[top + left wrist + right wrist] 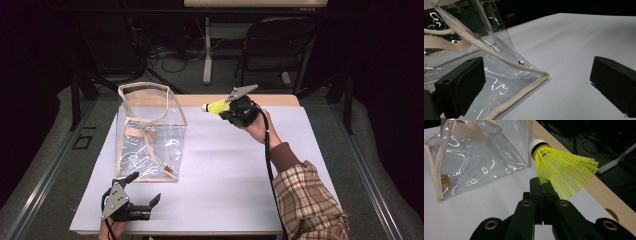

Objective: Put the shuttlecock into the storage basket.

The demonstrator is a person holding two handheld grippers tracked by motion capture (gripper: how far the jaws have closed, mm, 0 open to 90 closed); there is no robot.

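Clearly feather-light and springy, the yellow shuttlecock (564, 170) sits pinched by its mesh skirt in the closed right gripper (543, 185), while the left gripper (536, 82) gapes empty beside the floppy clear bag (150, 132).

- A bag (150, 131) was stood upright on the left half of the table (240, 175).
- The left gripper (141, 201) was positioned at the near left edge, just before the bag's near corner (544, 74), which lay between its jaws.
- The right gripper (227, 111) was held to the right of the bag, near the far edge.
- A shuttlecock (564, 168) was held in it, pointed toward the bag.
- A chair (277, 47) was placed behind the table.
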